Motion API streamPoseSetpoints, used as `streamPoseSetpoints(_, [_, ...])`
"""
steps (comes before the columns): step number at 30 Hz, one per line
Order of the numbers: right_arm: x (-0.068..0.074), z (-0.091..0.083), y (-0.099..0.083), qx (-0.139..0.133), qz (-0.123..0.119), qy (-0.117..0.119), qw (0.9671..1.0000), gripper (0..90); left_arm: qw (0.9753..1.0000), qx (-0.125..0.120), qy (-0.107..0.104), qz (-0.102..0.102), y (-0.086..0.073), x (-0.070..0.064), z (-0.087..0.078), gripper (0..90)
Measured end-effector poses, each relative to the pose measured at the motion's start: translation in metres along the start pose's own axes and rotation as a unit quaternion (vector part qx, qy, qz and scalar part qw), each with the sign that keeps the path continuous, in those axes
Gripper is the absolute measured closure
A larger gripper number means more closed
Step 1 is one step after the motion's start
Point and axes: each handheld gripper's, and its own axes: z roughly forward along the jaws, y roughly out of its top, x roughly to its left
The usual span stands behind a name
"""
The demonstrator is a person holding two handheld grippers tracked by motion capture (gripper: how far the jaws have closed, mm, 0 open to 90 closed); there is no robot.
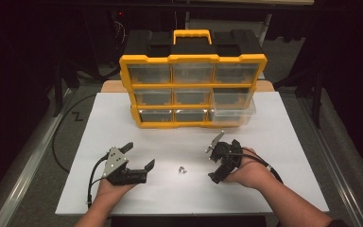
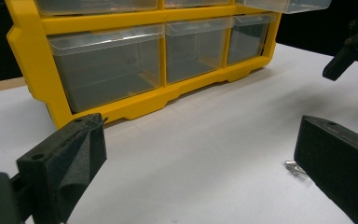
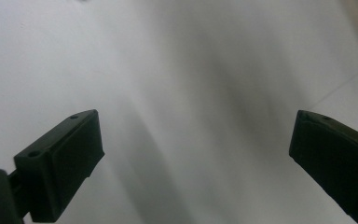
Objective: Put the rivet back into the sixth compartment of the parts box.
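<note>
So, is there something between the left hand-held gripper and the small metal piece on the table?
Nothing visible. The left hand-held gripper is open, and only bare white table lies between it and the small metal piece. In the left gripper view the piece lies beside one jaw.

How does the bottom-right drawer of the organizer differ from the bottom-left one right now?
The bottom-right drawer is pulled out, jutting past the yellow frame; the bottom-left drawer sits pushed in, flush. The bottom-right drawer also looks wider than the bottom-left one. Both are clear plastic in the lowest row, and no contents can be made out in either.
</note>
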Motion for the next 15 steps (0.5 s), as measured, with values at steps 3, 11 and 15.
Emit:
streamPoseSetpoints(3, [0.004,0.001,0.008,-0.004,-0.016,0.004,0.9999,5.8,1.0000,-0.001,0.000,-0.002,0.000,0.000,0.000,3.1])
streamPoseSetpoints(11, [0.015,0.003,0.022,-0.008,-0.040,0.011,0.9991,7.5,1.0000,-0.002,-0.001,-0.002,0.000,0.001,0.000,3.0])
streamPoseSetpoints(15, [0.020,0.006,0.029,-0.008,-0.054,0.016,0.9984,10.1,1.0000,-0.002,-0.003,-0.001,0.000,0.001,0.000,3.1])
